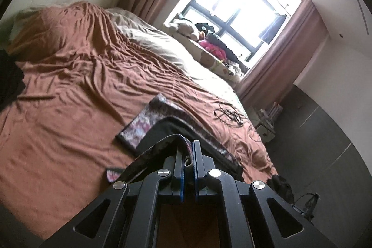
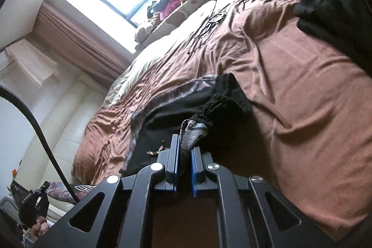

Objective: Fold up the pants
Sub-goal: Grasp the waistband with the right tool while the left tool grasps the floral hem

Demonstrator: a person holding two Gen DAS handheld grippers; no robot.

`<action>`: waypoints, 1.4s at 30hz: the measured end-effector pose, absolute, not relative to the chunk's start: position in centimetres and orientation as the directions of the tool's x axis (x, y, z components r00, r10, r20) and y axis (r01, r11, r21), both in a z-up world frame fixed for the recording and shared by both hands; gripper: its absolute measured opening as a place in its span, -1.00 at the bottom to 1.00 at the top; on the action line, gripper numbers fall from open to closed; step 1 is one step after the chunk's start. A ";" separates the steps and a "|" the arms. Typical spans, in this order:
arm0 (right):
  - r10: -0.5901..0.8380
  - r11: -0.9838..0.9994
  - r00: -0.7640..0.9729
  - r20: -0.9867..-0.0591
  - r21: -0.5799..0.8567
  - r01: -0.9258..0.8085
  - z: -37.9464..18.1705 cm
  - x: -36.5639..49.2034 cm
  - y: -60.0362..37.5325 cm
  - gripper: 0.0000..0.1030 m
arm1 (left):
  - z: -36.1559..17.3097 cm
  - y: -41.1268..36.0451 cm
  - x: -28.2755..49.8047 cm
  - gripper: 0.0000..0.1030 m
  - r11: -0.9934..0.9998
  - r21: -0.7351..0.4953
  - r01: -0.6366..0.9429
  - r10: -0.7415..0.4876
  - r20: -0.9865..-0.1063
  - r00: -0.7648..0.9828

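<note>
Patterned pants [image 1: 139,124] with a black inside lie partly on the brown bedspread [image 1: 69,76], one part raised. My left gripper [image 1: 189,148] is shut on a patterned edge of the pants, lifted off the bed. In the right wrist view the pants [image 2: 162,113] hang from my right gripper [image 2: 184,143], which is shut on a bunched patterned edge, with a black knitted waistband [image 2: 223,99] drooping beyond it. The left gripper [image 2: 34,201] shows small at the lower left of that view, held in a hand.
A tangle of black cable [image 1: 226,114] lies on the bed near the far edge. Dark clothing [image 2: 334,20] is heaped on the bed's corner. Stuffed toys [image 1: 186,28] line the window sill. A beige duvet [image 1: 158,43] covers the far side.
</note>
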State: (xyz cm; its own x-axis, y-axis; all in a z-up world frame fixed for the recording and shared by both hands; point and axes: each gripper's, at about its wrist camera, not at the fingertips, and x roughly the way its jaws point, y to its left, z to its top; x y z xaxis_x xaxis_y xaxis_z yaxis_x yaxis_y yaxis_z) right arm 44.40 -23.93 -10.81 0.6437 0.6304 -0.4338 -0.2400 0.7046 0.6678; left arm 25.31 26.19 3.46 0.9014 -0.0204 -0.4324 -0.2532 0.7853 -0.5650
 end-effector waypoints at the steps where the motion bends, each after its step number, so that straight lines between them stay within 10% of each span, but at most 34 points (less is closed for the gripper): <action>1: 0.628 0.705 0.647 -0.433 0.668 -0.237 -10.5 44.8 -23.7 -0.90 | 3.7 26.4 25.9 -0.89 0.786 -0.564 -0.251 -0.021 -0.430 0.902; 42: 0.342 0.911 0.721 -0.603 0.401 -0.097 -11.7 65.7 -7.5 -0.82 | -8.0 37.5 63.2 -0.76 0.865 -0.385 -0.323 -0.008 -0.653 0.758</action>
